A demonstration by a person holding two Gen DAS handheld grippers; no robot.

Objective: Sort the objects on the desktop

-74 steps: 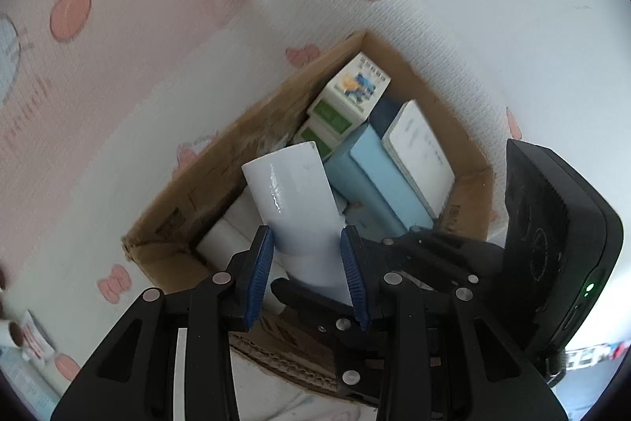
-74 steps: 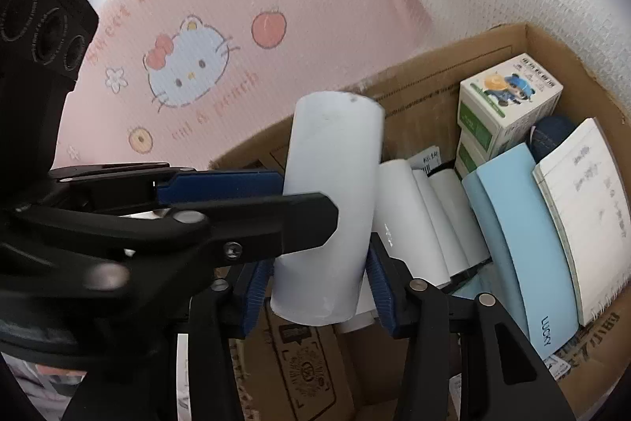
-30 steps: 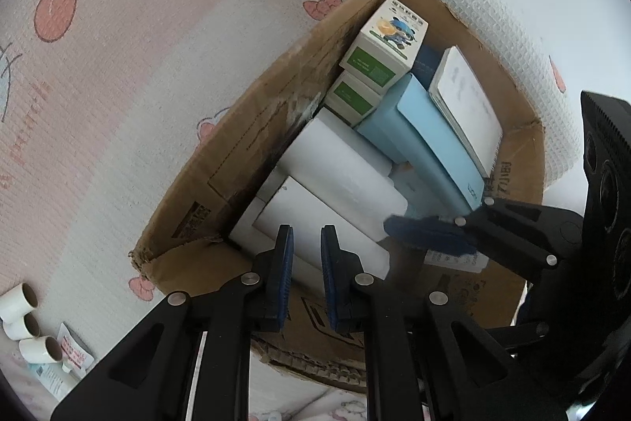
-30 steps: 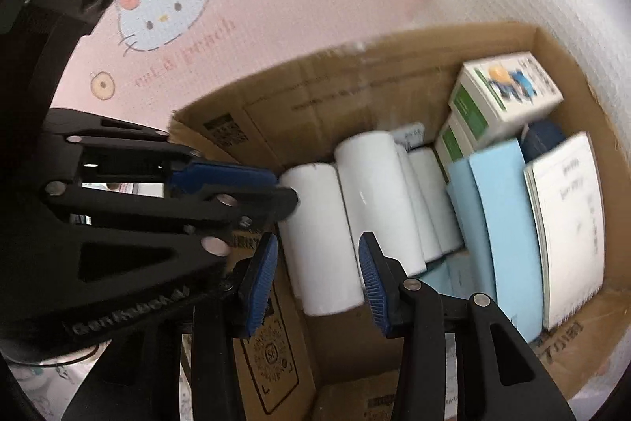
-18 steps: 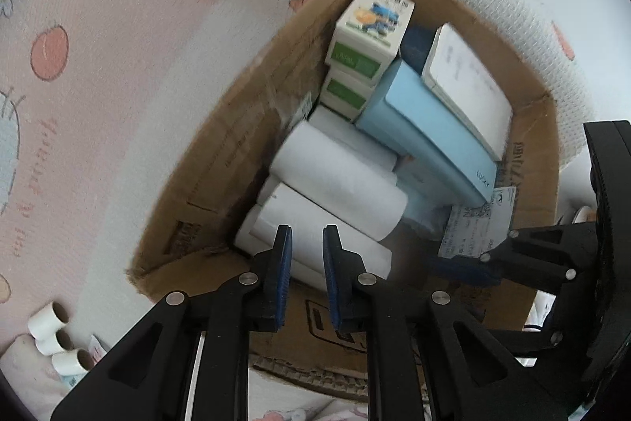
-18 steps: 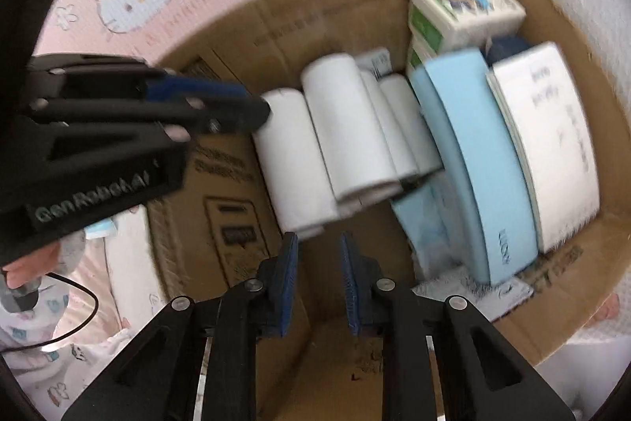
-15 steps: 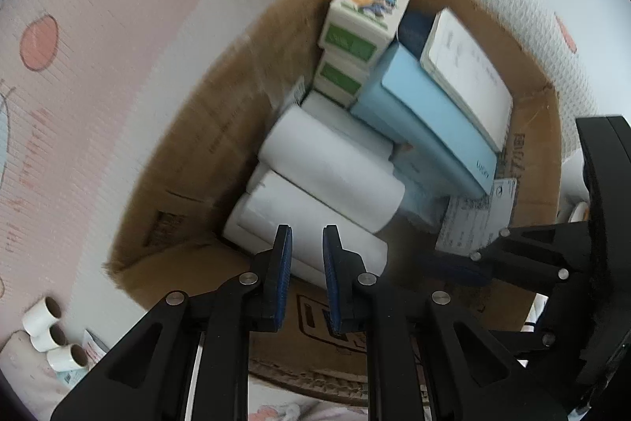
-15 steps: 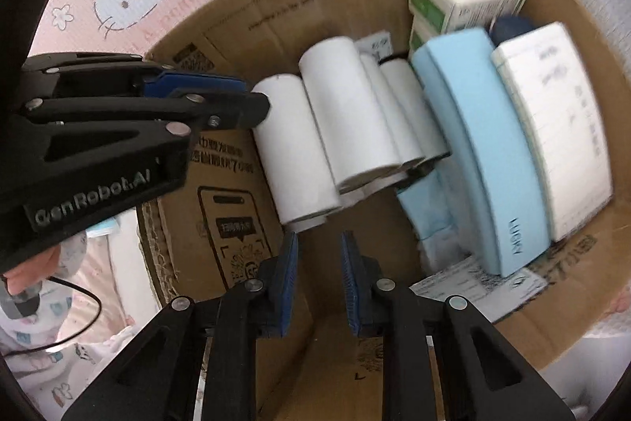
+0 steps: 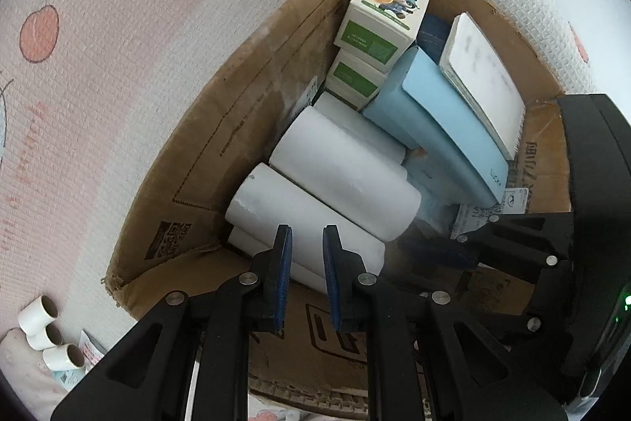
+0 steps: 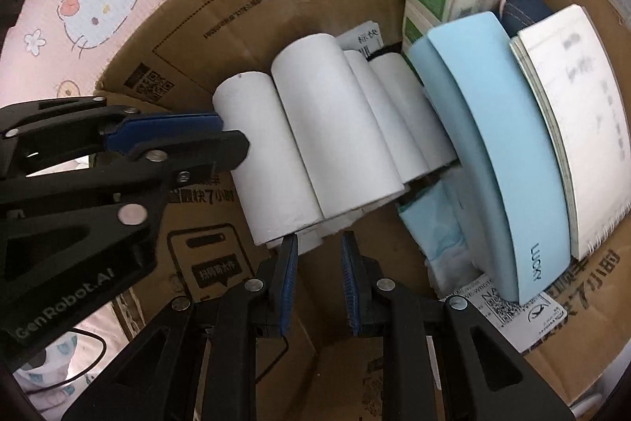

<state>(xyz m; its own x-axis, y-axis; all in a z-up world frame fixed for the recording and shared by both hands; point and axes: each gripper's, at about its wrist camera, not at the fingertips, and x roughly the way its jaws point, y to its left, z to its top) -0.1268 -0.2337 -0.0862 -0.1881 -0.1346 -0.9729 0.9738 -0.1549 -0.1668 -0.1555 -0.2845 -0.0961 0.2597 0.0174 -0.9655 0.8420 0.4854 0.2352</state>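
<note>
- both grippers hang over the cardboard box (image 9: 244,129), each empty with its jaws narrowed to a slim gap: the left gripper (image 9: 307,275) and the right gripper (image 10: 317,287).
- the white rolls (image 10: 327,129) lie packed side by side in the box, long axes running away from the right gripper, their near ends just ahead of its tips.
- three small rolls (image 9: 47,334) sit outside the box, to the left gripper's lower left; i'd judge that hand nearer them.
- readable: "lucky" on the blue case (image 10: 497,160), "genrobot.ai" on the left gripper's body.
</note>
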